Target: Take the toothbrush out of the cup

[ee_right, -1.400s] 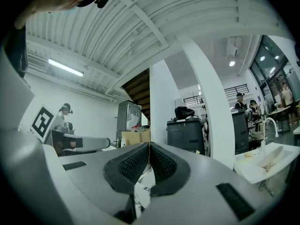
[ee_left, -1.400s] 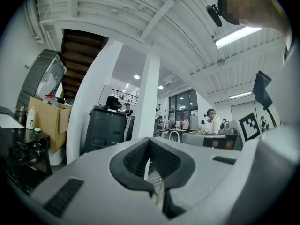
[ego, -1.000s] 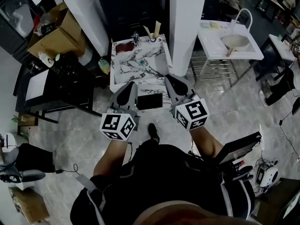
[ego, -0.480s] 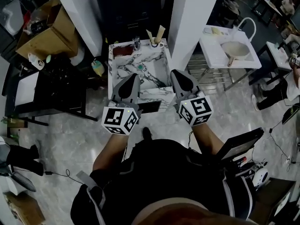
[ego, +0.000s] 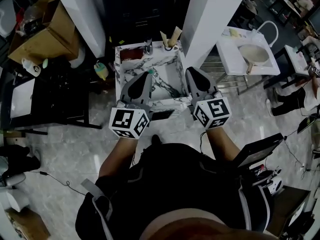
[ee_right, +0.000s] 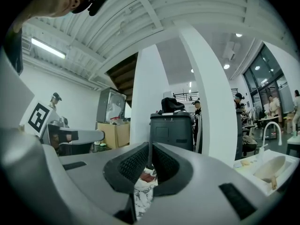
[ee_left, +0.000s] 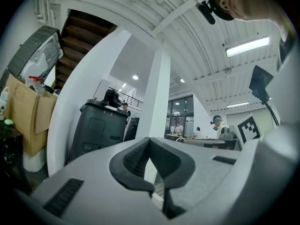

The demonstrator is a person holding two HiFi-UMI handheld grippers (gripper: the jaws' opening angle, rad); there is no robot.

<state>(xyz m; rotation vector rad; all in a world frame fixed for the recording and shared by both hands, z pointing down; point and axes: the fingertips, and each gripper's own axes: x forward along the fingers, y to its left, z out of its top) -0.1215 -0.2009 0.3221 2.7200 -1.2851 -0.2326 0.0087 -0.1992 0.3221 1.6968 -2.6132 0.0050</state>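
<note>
Marble table [ego: 131, 76] is hemmed in: left pillar [ego: 82, 14] at 10 o'clock, right pillar [ego: 210, 14] at 2, sink stand [ego: 235, 61] at 3. Open floor [ego: 75, 139] from 6 to 9. Cup [ego: 169, 46] sits at the table's 12 o'clock edge w/ the toothbrush [ego: 175, 33] in it, leaning to 1. L gripper [ego: 148, 74] & R gripper [ego: 190, 70] are over the near half, jaws together, nothing held. Toothbrush is well apart from the tips, at 12.

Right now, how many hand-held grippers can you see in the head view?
2. The left hand-held gripper is at the marble counter's near left edge; the right hand-held gripper is at its near right edge.
</note>
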